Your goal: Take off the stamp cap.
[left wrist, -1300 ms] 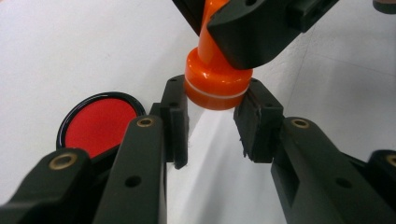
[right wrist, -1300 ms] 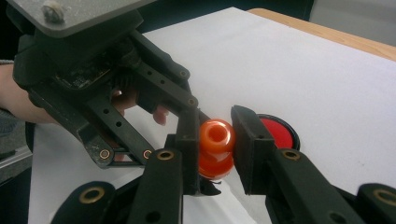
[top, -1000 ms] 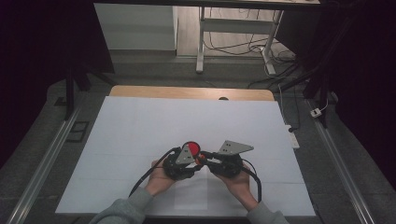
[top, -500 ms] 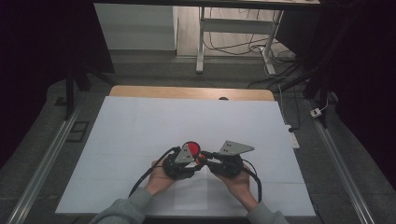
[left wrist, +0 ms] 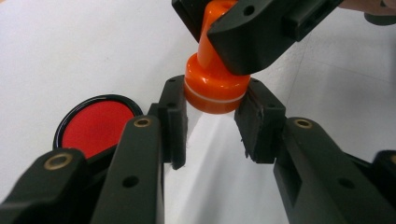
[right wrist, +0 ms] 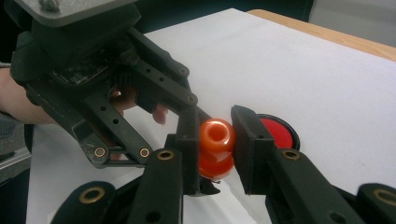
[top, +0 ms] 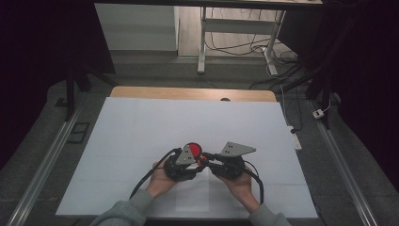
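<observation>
both tools meet over the near middle of the white table sheet [top: 141, 127]. the left gripper [left wrist: 212, 119] pinches the wide base of a glossy orange plastic knob-shaped stamp [left wrist: 215, 84], pads pressed to both sides. the right gripper [right wrist: 215, 140] clamps the same stamp's narrower rounded handle end. just beyond them, a round red ink pad in a black rim [left wrist: 95, 126] lies flat on the sheet.

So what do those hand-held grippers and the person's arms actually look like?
Each hand-held gripper, left and right, is black, with two long jaws ending in flat black pads and brass-coloured rivets at the joints. Each carries a grey three-cornered plate on top and trails a black cable. The person wears grey sleeves.
</observation>
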`<state>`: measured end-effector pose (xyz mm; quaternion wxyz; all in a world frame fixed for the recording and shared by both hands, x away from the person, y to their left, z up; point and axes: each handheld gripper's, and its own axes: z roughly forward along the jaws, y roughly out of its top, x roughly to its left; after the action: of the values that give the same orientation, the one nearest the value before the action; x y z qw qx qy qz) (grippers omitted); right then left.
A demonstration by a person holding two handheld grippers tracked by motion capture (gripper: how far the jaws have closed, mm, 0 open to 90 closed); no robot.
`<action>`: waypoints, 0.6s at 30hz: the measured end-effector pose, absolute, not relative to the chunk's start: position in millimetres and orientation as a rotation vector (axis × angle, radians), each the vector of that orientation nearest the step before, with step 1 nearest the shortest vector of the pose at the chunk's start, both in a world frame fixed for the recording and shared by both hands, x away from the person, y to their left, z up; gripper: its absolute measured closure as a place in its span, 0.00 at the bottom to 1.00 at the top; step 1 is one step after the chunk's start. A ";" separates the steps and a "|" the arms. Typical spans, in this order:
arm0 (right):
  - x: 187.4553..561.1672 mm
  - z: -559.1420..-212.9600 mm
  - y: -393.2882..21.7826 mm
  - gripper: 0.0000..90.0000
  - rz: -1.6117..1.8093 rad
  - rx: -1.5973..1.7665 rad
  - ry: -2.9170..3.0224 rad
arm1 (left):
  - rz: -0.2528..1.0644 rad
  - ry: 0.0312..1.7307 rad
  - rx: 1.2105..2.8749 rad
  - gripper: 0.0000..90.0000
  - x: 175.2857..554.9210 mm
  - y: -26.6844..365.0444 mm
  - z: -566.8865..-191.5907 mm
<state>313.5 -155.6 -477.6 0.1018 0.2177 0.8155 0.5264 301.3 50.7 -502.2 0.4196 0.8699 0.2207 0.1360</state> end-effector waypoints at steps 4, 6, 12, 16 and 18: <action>313.6 -477.8 -155.4 0.80 1.556 0.643 2.408 | 0.362 0.547 2.187 0.72 300.1 50.6 -502.0; 313.5 -477.5 -155.5 0.80 1.551 0.640 2.411 | 0.373 0.543 2.193 0.73 299.3 50.4 -502.0; 312.7 -477.4 -155.1 0.80 1.560 0.643 2.400 | 0.365 0.547 2.188 0.73 299.2 50.7 -502.0; 312.5 -477.2 -154.9 0.80 1.555 0.642 2.401 | 0.370 0.542 2.191 0.73 299.0 50.9 -501.7; 312.2 -476.5 -154.9 0.80 1.551 0.642 2.403 | 0.372 0.540 2.191 0.73 298.7 51.1 -501.4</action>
<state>312.2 -154.9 -476.5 0.1049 0.2177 0.8152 0.5263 298.7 51.1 -501.4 0.4142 0.8720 0.2148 0.1481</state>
